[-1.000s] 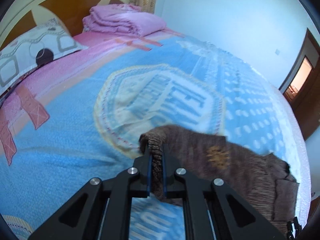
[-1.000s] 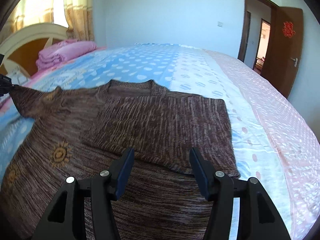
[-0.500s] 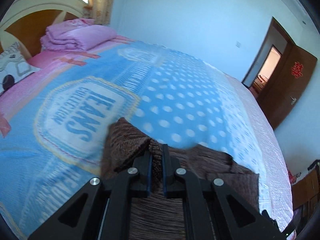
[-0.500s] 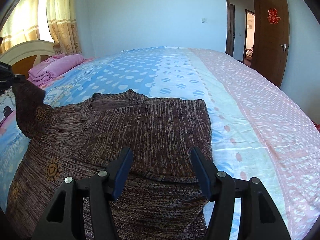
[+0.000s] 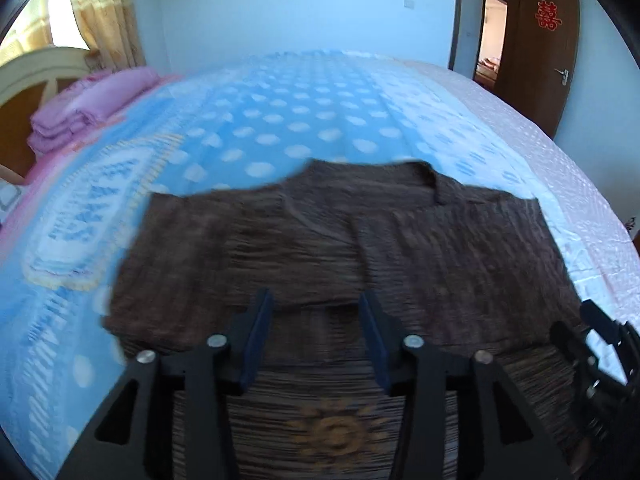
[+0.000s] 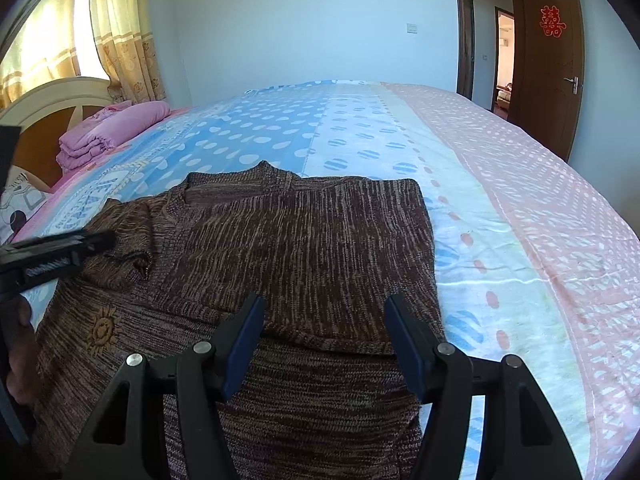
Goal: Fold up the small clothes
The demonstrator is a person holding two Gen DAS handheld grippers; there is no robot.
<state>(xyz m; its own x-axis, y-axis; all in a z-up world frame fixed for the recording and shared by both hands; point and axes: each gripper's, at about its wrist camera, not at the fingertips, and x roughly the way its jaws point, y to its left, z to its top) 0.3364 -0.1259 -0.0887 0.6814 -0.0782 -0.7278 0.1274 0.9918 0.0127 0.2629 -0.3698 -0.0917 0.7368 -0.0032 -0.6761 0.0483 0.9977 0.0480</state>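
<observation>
A brown marled knit sweater (image 6: 288,240) lies flat on the bed's blue polka-dot and pink bedspread (image 6: 500,184), filling the lower centre of both views, its sleeves folded in over the body and a gold sun motif (image 6: 103,328) at lower left. The left gripper (image 5: 316,338) hovers over it with fingers spread, holding nothing. The right gripper (image 6: 324,342) likewise has its fingers spread above the hem. A folded pink quilt (image 6: 108,130) sits upper left by the wooden headboard (image 6: 48,112).
</observation>
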